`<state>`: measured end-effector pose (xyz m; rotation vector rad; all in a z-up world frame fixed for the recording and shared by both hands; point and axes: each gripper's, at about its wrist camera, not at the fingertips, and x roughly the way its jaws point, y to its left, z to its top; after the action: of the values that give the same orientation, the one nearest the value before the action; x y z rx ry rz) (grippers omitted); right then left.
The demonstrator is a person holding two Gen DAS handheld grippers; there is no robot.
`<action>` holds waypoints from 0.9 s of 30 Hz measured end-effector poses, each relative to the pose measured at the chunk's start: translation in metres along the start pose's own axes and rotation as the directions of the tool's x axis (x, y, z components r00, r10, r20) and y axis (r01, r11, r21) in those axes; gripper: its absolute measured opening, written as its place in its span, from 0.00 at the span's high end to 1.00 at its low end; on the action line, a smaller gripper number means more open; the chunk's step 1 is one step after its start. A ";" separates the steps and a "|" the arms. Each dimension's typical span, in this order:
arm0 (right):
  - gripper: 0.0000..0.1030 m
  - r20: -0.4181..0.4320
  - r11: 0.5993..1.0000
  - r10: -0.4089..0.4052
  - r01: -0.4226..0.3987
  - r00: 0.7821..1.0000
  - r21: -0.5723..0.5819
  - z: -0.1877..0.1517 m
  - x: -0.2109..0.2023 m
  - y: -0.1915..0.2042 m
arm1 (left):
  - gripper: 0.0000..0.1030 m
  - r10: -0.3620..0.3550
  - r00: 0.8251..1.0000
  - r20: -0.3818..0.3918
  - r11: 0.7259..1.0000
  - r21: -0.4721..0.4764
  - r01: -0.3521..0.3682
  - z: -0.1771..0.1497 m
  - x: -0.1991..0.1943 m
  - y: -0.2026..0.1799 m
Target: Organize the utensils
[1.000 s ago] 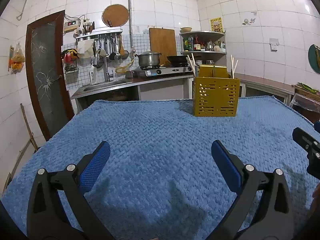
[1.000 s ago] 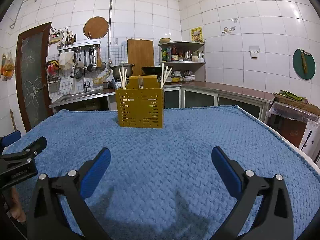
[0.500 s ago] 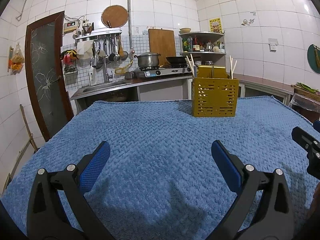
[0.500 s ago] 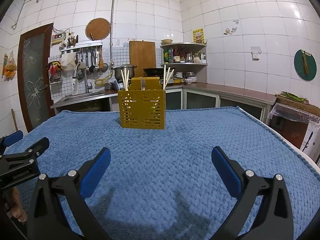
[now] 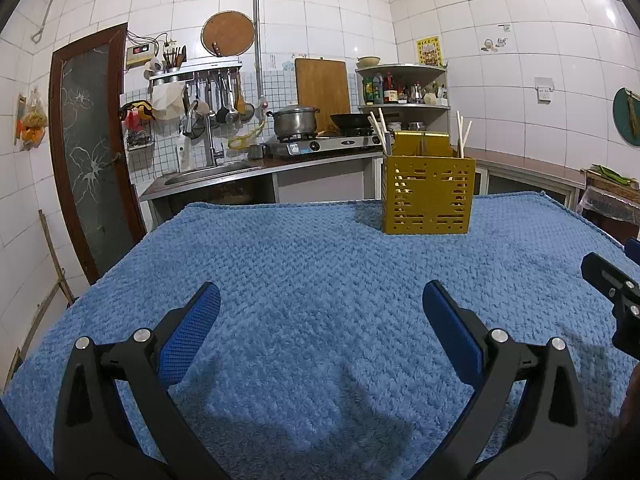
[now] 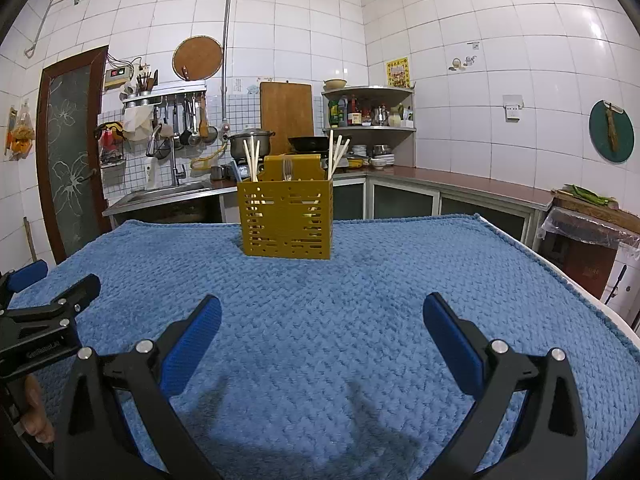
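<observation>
Left wrist view: the left gripper (image 5: 321,312) is held with its jaws spread wide and empty over the blue towel (image 5: 304,264), and the yellow utensil caddy (image 5: 428,194) is seen upper right of centre, with chopsticks (image 5: 463,136) standing in it. Right wrist view: the right gripper (image 6: 322,314) is likewise spread apart and empty, the caddy is placed just above centre, and a fork (image 6: 287,170) is seen inside.

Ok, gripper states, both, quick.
Left gripper: open, holding nothing.
Right gripper: open, holding nothing.
</observation>
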<state>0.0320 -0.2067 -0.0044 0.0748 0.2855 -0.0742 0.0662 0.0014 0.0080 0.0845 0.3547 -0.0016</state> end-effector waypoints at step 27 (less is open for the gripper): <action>0.04 0.005 1.000 0.002 -0.002 1.000 -0.004 0.001 -0.002 0.001 | 0.05 0.001 1.000 -0.002 1.000 -0.002 -0.001 0.001 -0.001 -0.001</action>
<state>0.0303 -0.2052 -0.0031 0.0711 0.2807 -0.0720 0.0660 -0.0001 0.0088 0.0828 0.3563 -0.0006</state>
